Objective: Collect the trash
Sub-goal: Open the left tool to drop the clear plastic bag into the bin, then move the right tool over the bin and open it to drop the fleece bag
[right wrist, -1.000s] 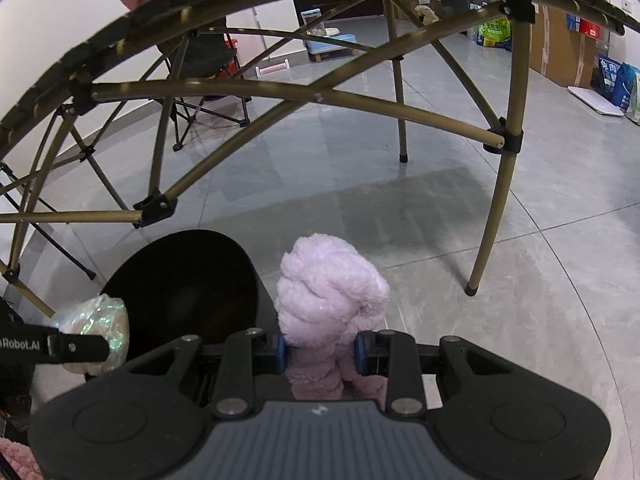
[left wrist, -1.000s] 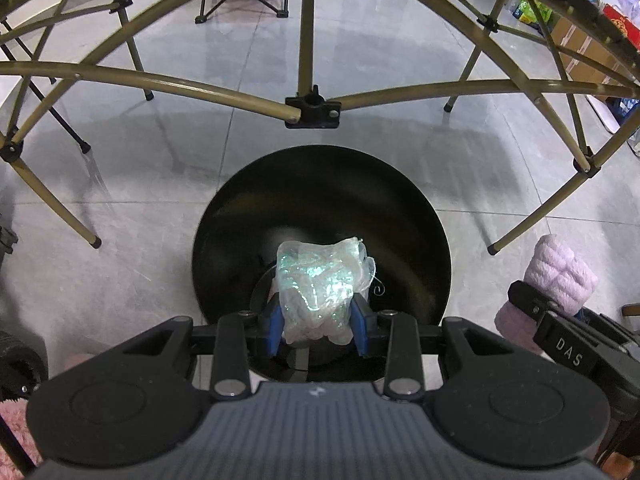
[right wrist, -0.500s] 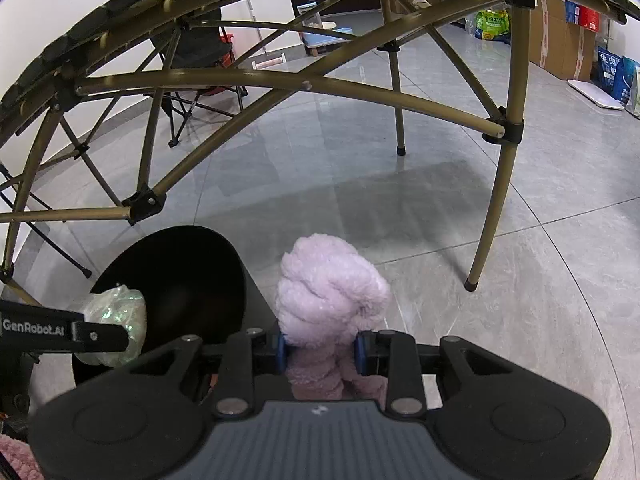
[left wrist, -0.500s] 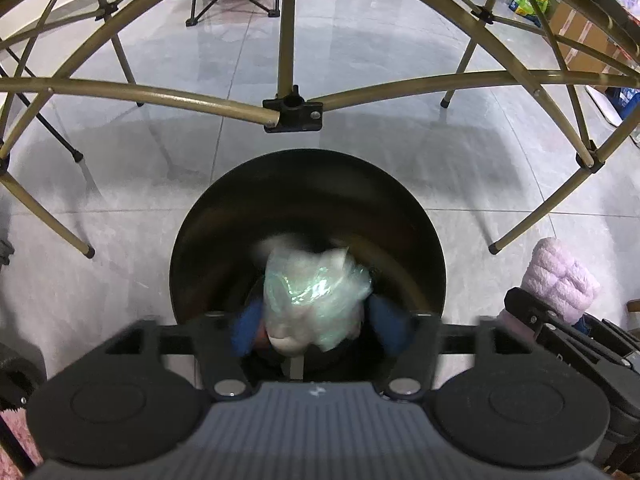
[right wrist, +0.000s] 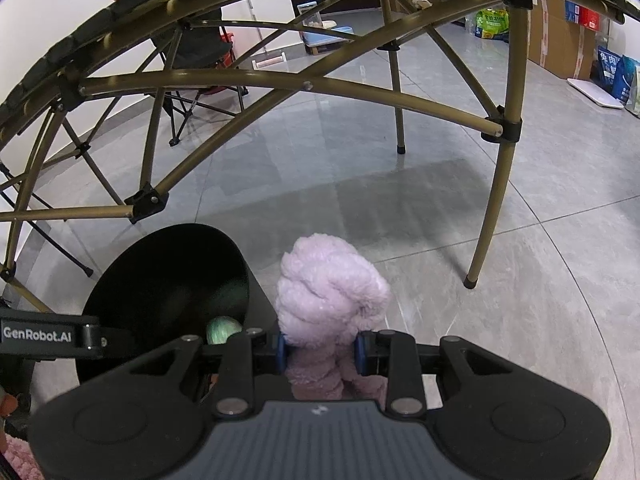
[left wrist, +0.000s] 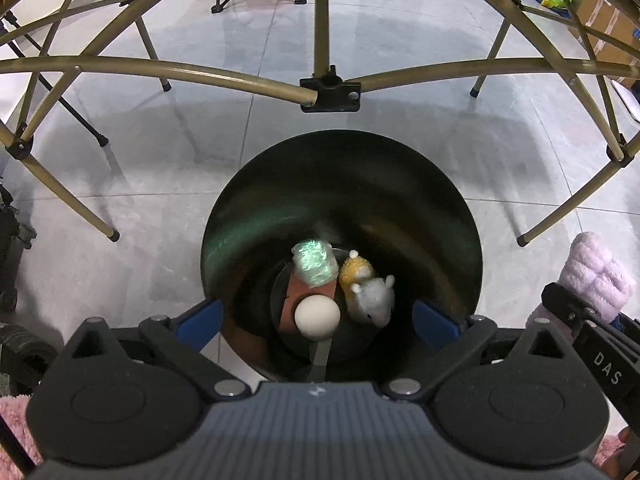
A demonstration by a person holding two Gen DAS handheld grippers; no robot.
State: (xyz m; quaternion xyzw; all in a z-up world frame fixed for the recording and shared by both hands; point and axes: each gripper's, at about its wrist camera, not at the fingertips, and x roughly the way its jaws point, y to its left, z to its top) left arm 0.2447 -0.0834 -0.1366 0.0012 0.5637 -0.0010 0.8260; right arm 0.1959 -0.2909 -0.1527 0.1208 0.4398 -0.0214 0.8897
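Note:
A black round trash bin [left wrist: 460,216] stands on the floor right below my left gripper [left wrist: 318,318], whose jaws are opening wide with nothing between them. At the bin's bottom lie a crumpled iridescent plastic wad [left wrist: 314,262], a white ball [left wrist: 317,317], a yellow and grey plush toy [left wrist: 368,292] and a brown card [left wrist: 298,294]. My right gripper [right wrist: 320,350] is shut on a fluffy lilac cloth [right wrist: 330,292], held just right of the bin [right wrist: 160,276]. The same cloth [left wrist: 596,272] shows at the right edge of the left wrist view.
Gold folding-table legs and crossbars [left wrist: 328,88] arch over the bin on all sides. A leg foot [right wrist: 471,280] stands to the right on the grey tile floor. Folding chairs [right wrist: 196,68], cardboard boxes [right wrist: 560,40] and bags line the far wall.
My left gripper's jaws spread apart and the iridescent plastic wad dropped from them to the bottom of the bin. The right gripper kept still with the lilac cloth.

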